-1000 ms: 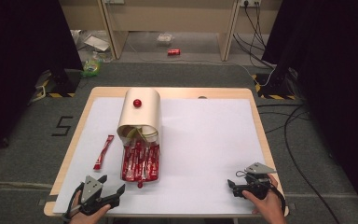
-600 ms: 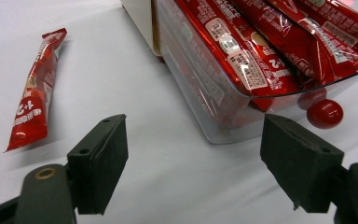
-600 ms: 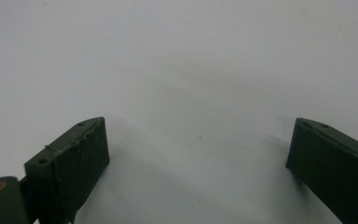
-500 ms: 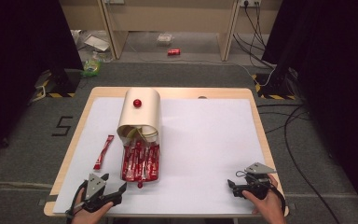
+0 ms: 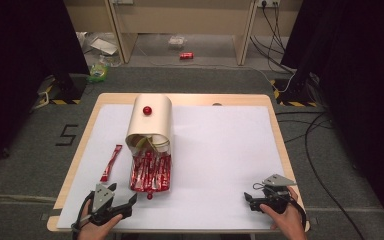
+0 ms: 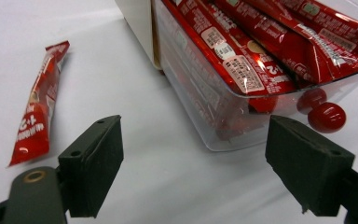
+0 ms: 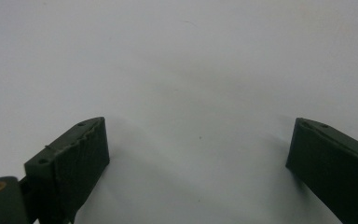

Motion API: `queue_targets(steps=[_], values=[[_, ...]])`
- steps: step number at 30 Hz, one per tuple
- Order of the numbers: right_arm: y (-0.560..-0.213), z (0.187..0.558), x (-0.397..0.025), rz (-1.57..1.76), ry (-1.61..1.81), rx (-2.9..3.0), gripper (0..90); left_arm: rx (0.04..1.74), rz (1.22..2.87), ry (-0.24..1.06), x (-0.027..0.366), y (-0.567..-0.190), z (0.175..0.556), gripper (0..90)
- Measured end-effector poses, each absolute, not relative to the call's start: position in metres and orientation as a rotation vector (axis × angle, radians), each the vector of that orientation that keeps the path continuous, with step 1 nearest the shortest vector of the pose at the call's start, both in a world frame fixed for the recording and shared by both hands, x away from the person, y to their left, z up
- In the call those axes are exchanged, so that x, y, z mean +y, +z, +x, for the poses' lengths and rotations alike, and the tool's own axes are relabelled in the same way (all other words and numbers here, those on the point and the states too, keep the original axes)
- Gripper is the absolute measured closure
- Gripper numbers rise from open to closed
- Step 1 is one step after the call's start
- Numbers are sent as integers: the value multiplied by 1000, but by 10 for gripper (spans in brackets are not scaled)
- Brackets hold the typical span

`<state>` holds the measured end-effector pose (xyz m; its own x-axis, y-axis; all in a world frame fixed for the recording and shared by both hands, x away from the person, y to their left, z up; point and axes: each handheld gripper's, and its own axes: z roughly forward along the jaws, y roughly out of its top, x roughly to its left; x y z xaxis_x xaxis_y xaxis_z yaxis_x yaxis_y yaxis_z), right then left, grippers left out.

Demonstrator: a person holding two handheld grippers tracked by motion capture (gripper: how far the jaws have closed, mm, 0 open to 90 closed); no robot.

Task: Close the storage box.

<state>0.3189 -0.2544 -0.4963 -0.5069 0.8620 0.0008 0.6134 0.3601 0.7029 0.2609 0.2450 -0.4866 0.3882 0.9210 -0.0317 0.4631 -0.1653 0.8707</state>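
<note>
I'm working at a wooden table (image 5: 92, 112) under a white sheet (image 5: 220, 150), with dark curtains at both sides and a grey floor beyond. The job in hand looks to be the loose red sachet (image 5: 111, 162), lying flat on the sheet left of centre, just left of the box and apart from it. In the left gripper view it (image 6: 37, 102) runs lengthwise away from me, left of my jaws. I judge it light, soft and crinkly, with slick foil that could slide on the sheet. I'd pinch it across its narrow width near the middle, pressing down a little so it doesn't skate.

The box (image 5: 151, 125) lies tipped on its side with a red knob on top. Its clear drawer (image 6: 223, 100) sticks out toward me, filled with more red sachets (image 6: 242, 60) laid side by side. A red ball (image 6: 327, 116) sits against the drawer's near end.

My left gripper (image 5: 125, 204) rests at the near left edge, jaws wide apart and holding nothing, just short of the drawer. My right gripper (image 5: 250, 201) waits at the near right, well apart from everything, jaws also spread over bare sheet.
</note>
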Motion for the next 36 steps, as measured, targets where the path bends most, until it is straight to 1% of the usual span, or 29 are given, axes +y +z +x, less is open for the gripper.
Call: queue_targets(steps=[9,36], values=[[-496,319,-254,1292,928,2258,58,1198,1768,694,241,-477,277,193],[-496,319,-254,1293,928,2258,58,1236,1749,691,234,-478,310,178]])
